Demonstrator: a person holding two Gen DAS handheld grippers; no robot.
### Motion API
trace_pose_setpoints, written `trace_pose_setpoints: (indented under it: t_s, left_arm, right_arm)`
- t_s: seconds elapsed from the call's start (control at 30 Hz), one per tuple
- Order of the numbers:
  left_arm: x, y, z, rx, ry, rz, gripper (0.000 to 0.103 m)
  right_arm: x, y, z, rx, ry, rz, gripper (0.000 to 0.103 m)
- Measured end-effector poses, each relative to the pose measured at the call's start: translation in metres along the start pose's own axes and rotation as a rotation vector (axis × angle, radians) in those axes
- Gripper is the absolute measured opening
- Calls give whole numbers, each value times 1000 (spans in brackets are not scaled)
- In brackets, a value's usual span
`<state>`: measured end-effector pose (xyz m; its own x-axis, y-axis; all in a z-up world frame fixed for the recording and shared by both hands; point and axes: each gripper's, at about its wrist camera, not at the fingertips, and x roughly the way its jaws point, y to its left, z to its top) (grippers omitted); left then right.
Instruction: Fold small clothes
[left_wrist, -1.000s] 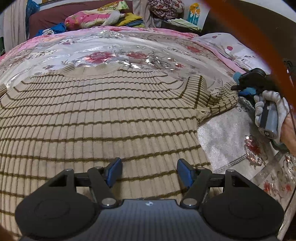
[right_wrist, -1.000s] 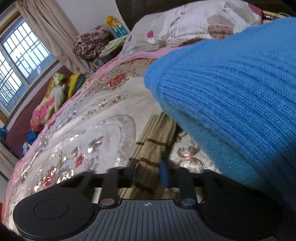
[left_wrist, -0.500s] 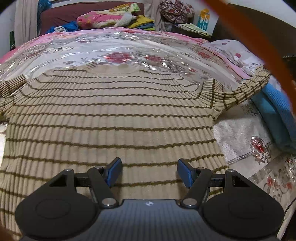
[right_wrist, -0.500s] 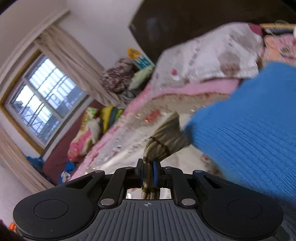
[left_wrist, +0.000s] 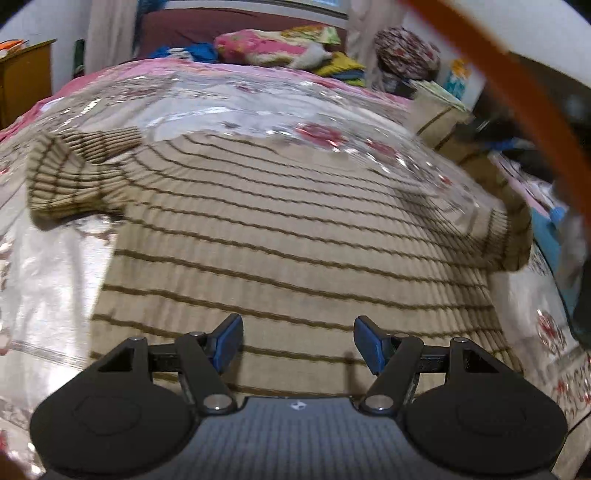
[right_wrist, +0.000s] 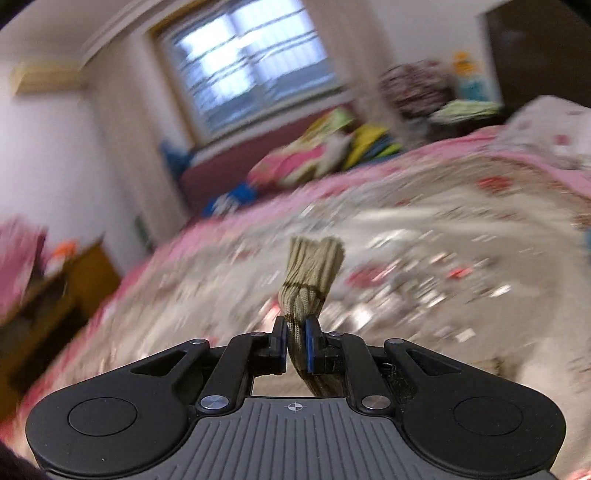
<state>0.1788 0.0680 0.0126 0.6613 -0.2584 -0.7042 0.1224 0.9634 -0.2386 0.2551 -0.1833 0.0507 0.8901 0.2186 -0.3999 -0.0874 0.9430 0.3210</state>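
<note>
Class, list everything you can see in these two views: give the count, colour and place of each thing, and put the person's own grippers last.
striped sweater: one, beige with brown stripes, spread flat on the bed.
sleeve cuff: one, beige, pinched in the right gripper.
bedspread: one, pink and silvery floral, under the sweater.
blue garment: one, at the bed's right edge.
bedding pile: one, pink and yellow, far end.
window: one, bright, far wall.
left gripper: open, above the sweater's hem.
right gripper: shut on the cuff.
</note>
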Motion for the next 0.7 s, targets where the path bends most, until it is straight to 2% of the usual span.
trace_pose_setpoints:
  t_s: [0.07,0.13,0.23,0.33,0.5,0.7]
  left_arm:
    - [-1,10,1,-15,-15,14,71]
    - [-2,20,2,-30,-22,27,71]
    - [-1,31,3,-49,-26,36,71]
    - [0,37,5,-58,-33,40,71]
    - [-4,44,6,-76,-50,40,71]
    - [-8,51,8,-104,-64,46,71]
  right_arm:
    - [17,25,-22,-86,65,39,14]
    - [34,46,-45,-166,178,92,15]
    - [42,69,-80,-271,302,129,16]
    - [33,77,-93,-353,315,144,23]
    - [13,86,-89,-461,339,200,30]
    - [21,91,-83,-550,343,178,38]
